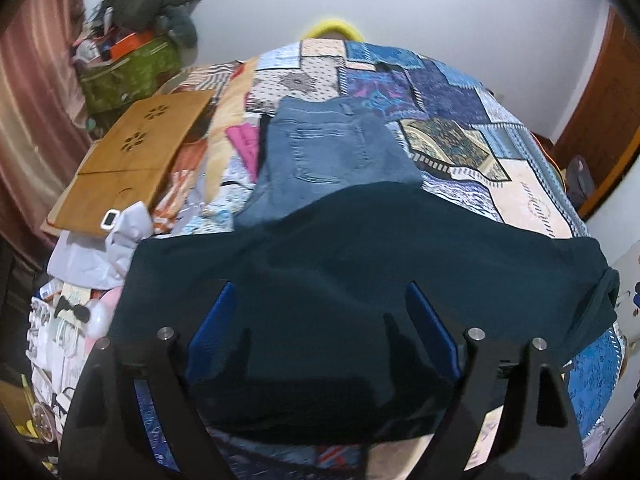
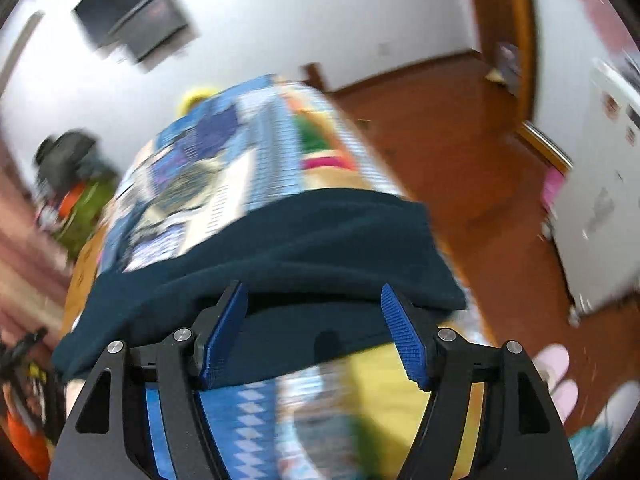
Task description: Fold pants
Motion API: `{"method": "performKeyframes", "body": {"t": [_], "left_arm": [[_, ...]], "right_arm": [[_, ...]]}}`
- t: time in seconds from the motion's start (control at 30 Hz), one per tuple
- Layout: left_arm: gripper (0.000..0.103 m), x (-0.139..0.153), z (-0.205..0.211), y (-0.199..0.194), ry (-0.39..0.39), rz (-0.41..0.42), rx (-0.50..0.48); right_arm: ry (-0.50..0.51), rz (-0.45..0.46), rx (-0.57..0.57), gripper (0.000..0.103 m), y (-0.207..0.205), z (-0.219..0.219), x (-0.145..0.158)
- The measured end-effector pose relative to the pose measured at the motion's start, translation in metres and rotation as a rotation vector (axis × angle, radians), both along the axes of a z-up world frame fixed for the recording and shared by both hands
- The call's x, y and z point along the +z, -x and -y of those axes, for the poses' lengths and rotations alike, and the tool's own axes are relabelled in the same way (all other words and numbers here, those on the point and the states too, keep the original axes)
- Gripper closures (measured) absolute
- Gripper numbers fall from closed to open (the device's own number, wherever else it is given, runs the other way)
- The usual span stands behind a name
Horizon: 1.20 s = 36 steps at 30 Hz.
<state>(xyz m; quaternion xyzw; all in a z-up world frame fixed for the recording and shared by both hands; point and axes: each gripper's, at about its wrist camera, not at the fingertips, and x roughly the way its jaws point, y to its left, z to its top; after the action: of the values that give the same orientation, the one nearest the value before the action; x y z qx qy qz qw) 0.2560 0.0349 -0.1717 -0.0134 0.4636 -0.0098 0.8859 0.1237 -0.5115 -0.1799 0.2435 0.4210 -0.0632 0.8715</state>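
On bed: one dark pants; one jeans | two hand-held grippers: left, right; both released

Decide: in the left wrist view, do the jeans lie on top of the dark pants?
No, the dark pants overlap the near end of the jeans.

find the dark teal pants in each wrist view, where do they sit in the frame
Left wrist: the dark teal pants fill the lower middle, spread on the patchwork bedspread, below the blue jeans, with the open left gripper over them.
Right wrist: the pants band the centre, blurred, ahead of the open right gripper.
Shared landmark: the yellow object at the bed's far end.
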Motion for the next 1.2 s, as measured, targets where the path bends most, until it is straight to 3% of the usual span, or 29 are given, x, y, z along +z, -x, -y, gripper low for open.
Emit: {"method": "performKeyframes", "body": {"t": [0.17, 0.43, 0.63, 0.87, 1.0, 1.2], "left_arm": [[0.016, -0.01, 0.026, -0.013, -0.02, -0.016, -0.025], [0.016, -0.037, 0.054, -0.019, -0.076, -0.068, -0.066], [0.016, -0.049, 0.069, -0.014, -0.119, -0.074, -0.1], [0.016, -0.047, 0.074, -0.009, -0.152, -0.049, -0.115], [0.016, -0.048, 0.075, -0.009, -0.143, -0.04, -0.109], [0.015, -0.049, 0.074, -0.005, -0.112, -0.033, -0.098]], "right_arm": [[-0.055, -0.077, -0.093, 0.037, -0.002, 0.034, -0.024], [-0.254, -0.149, -0.103, 0.037, -0.022, 0.04, -0.057], [-0.33, -0.215, -0.118, 0.037, -0.026, 0.045, -0.082], [-0.262, -0.192, -0.123, 0.037, -0.009, 0.044, -0.058], [-0.289, -0.185, -0.144, 0.037, 0.001, 0.042, -0.054], [-0.381, -0.21, -0.167, 0.037, -0.009, 0.035, -0.074]]}}
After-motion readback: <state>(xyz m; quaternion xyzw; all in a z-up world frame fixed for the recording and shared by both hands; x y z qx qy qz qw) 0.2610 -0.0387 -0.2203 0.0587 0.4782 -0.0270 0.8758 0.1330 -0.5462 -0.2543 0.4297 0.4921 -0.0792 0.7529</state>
